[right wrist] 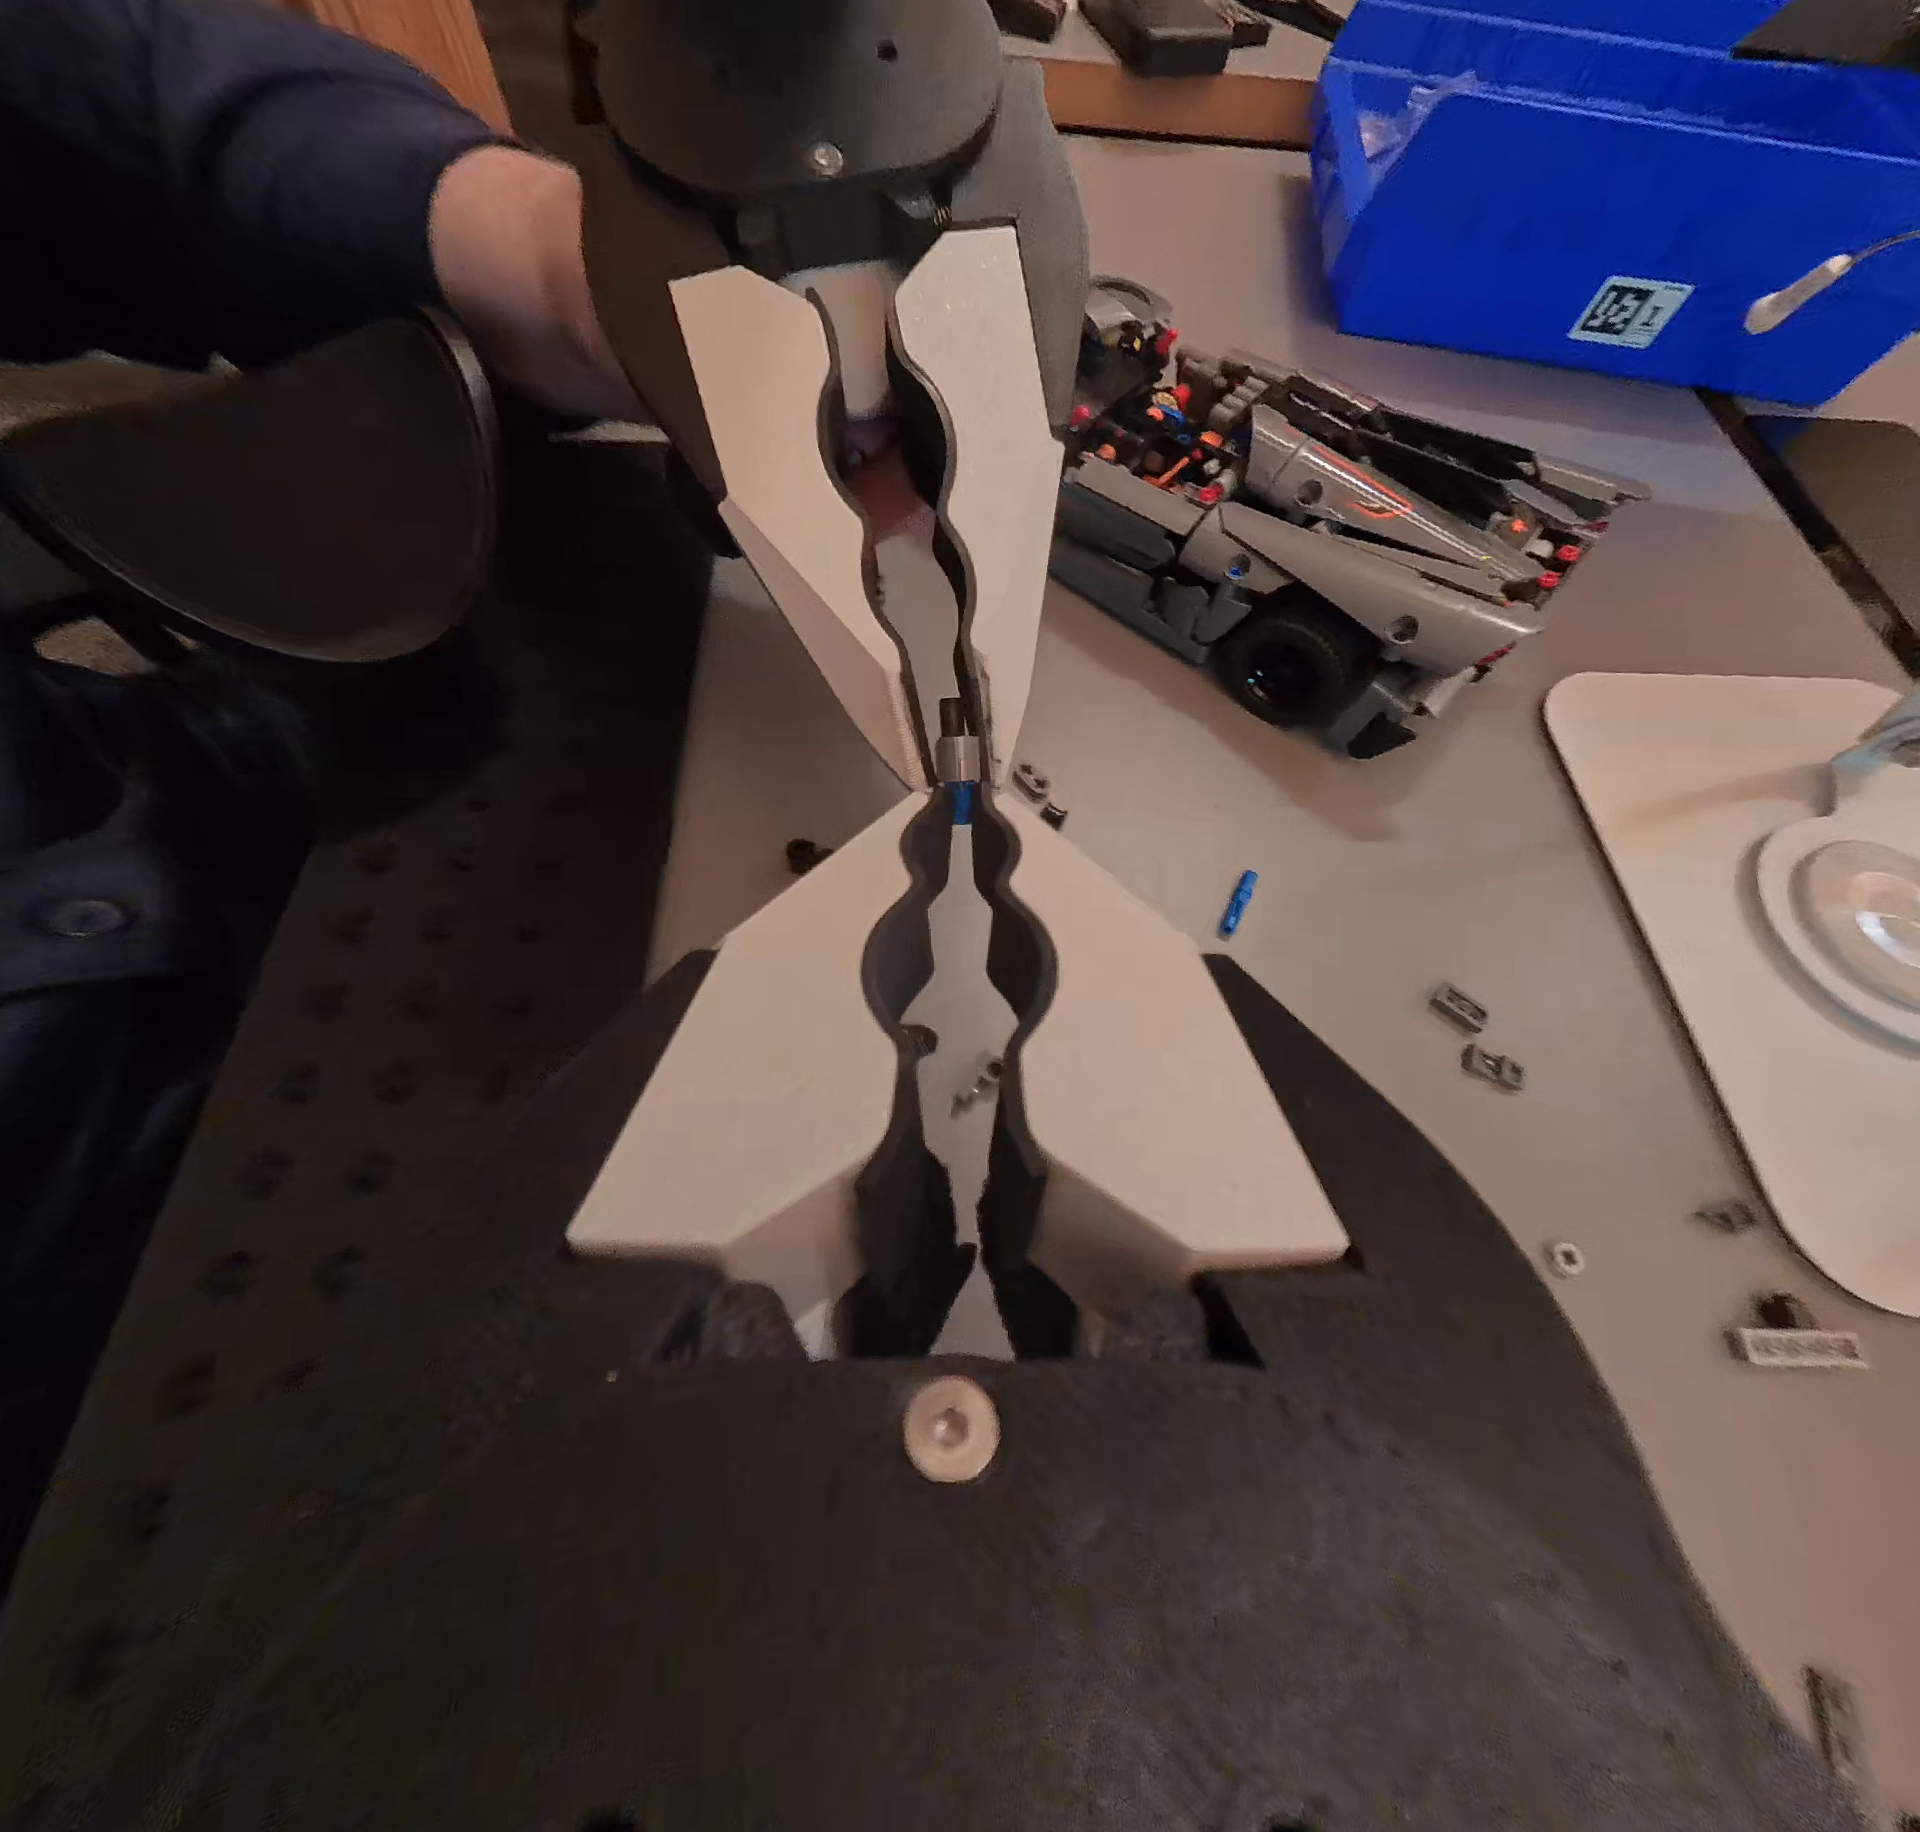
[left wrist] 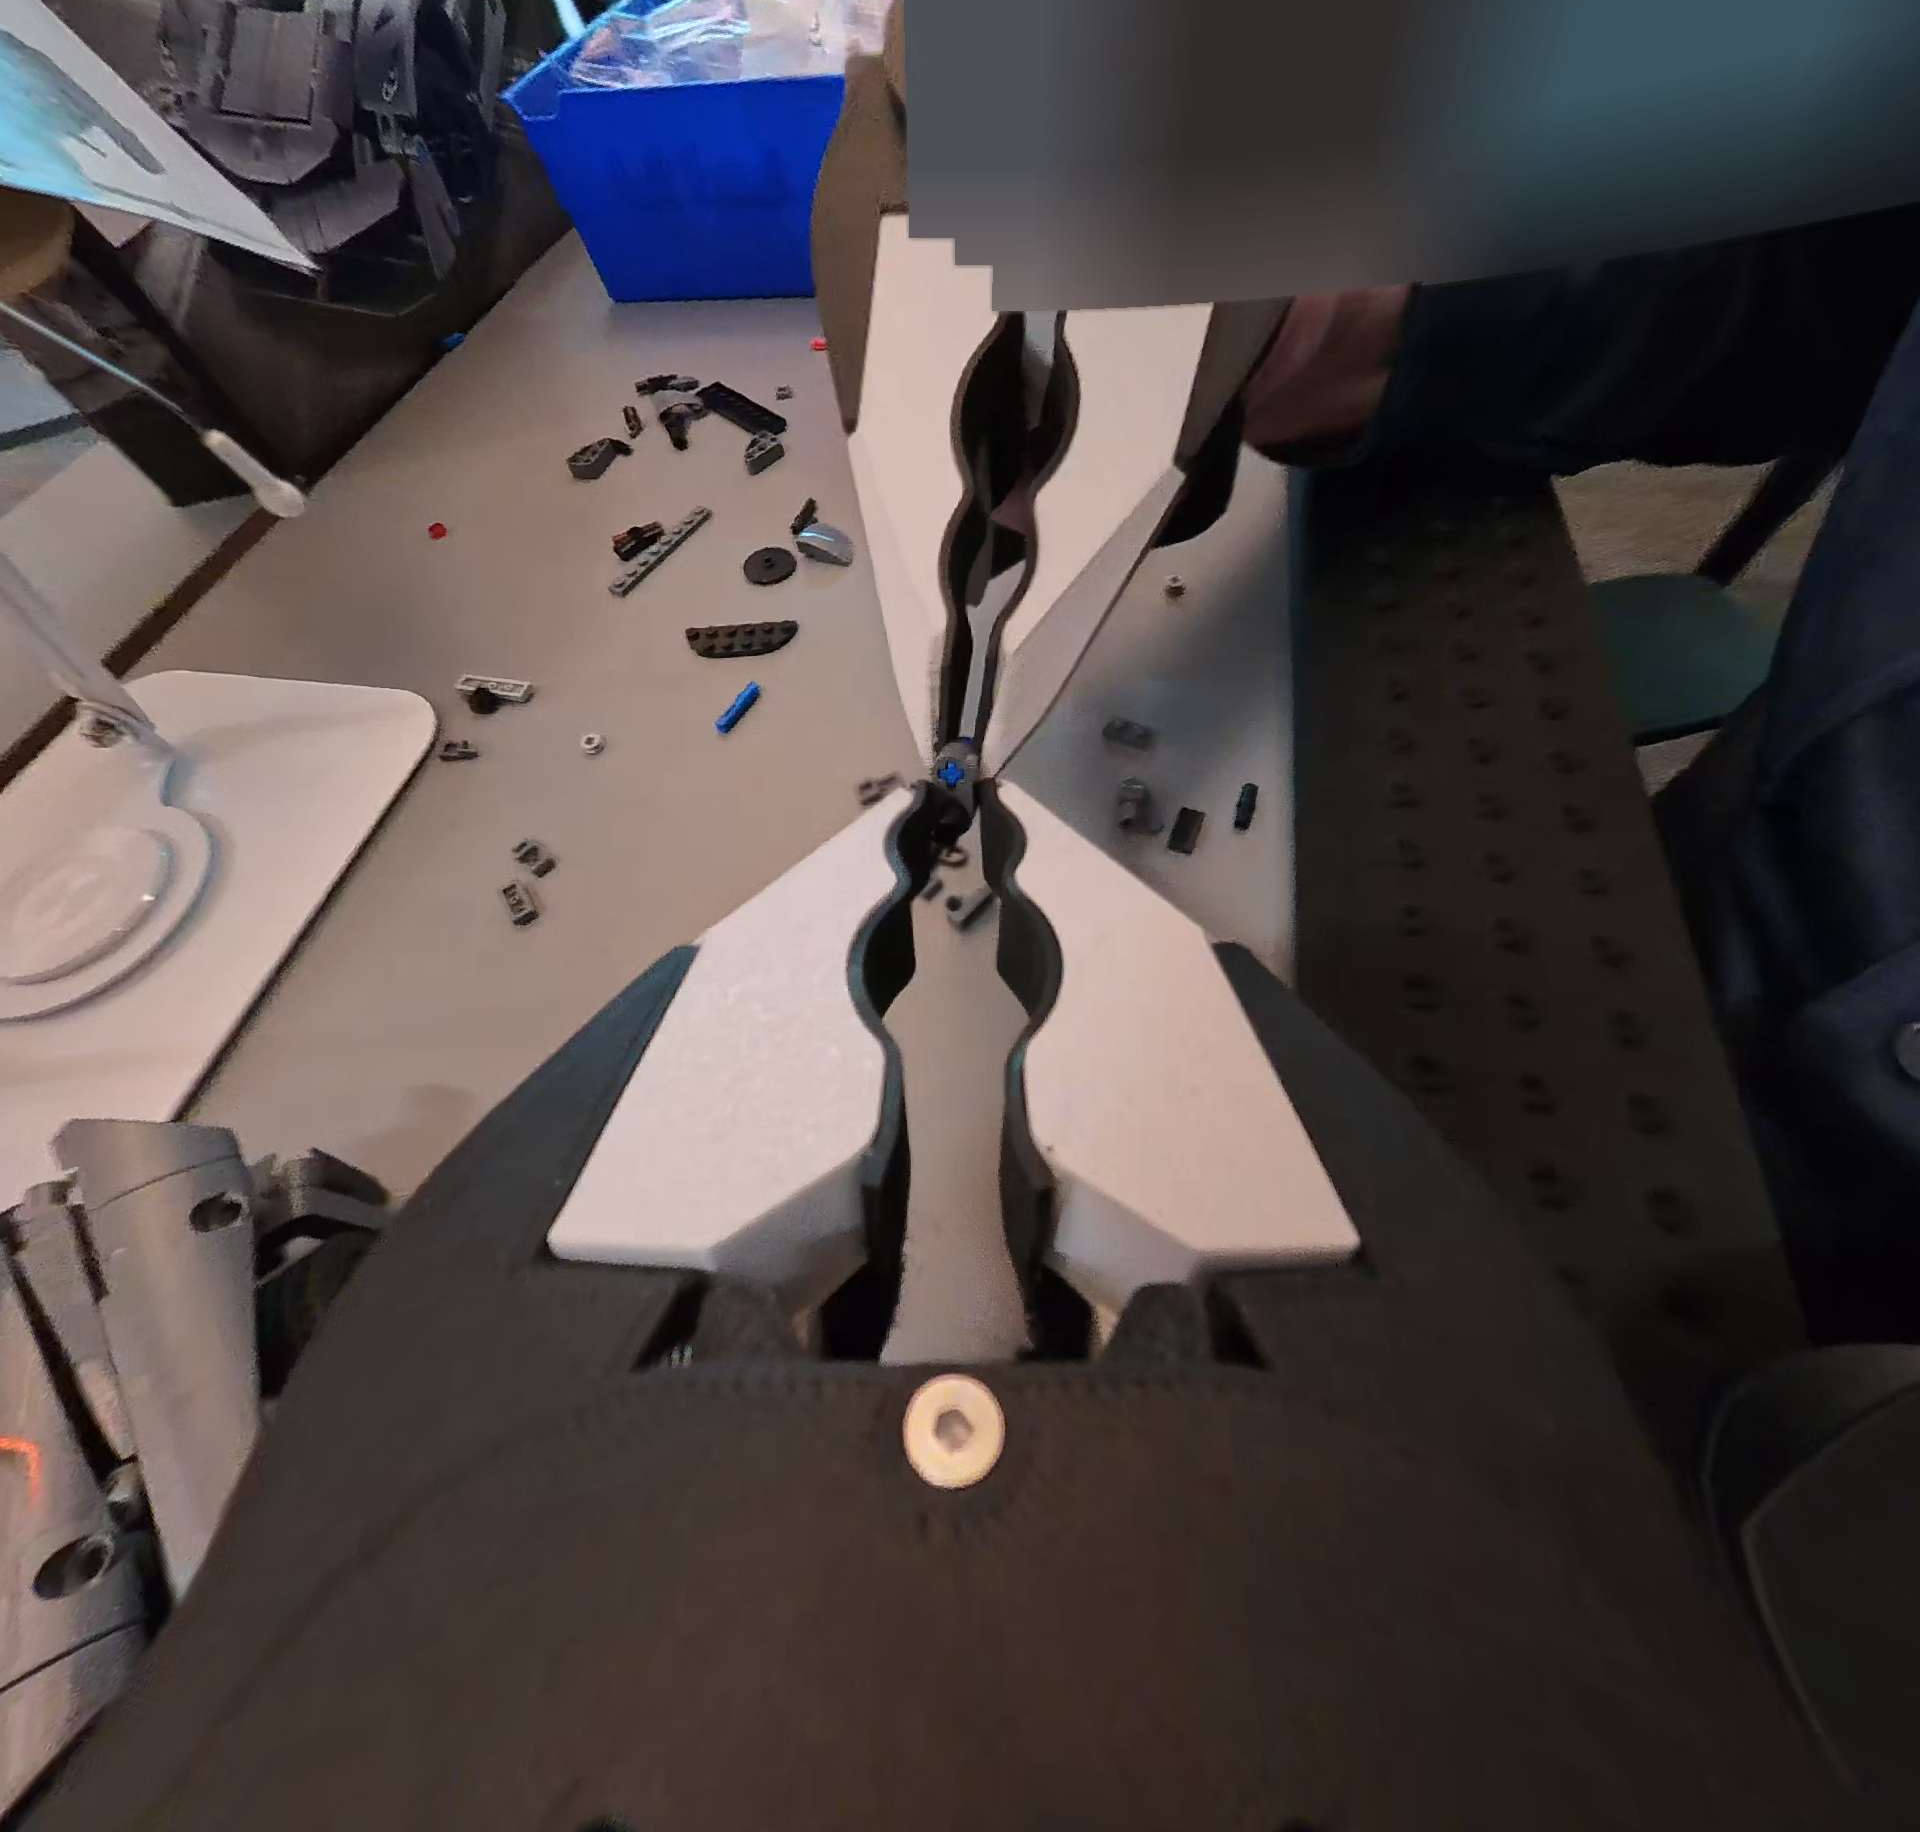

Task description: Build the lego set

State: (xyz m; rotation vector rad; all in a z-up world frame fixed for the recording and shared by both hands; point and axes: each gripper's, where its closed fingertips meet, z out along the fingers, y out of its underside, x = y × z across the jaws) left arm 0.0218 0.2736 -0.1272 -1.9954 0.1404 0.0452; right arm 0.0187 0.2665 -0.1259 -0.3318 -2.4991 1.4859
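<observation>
My two grippers meet tip to tip above the grey table. The left gripper is shut on a small black pin with a grey sleeve; this piece also shows in the right wrist view. The right gripper is shut on a small blue pin, whose cross-shaped end faces the left camera. The blue pin touches the grey sleeve end to end. The right gripper comes in from above in the left wrist view, and the left gripper likewise in the right wrist view.
Several loose dark pieces and a spare blue pin lie on the table. A grey Lego car, a blue bin, a white stand base and a black perforated board surround the spot. A person's hand holds the left gripper. Left and right tips are no more than a few centimetres apart. From either gripper's tips it is about 20 cm to the grey Lego car. Seen from the left wrist view as well.
</observation>
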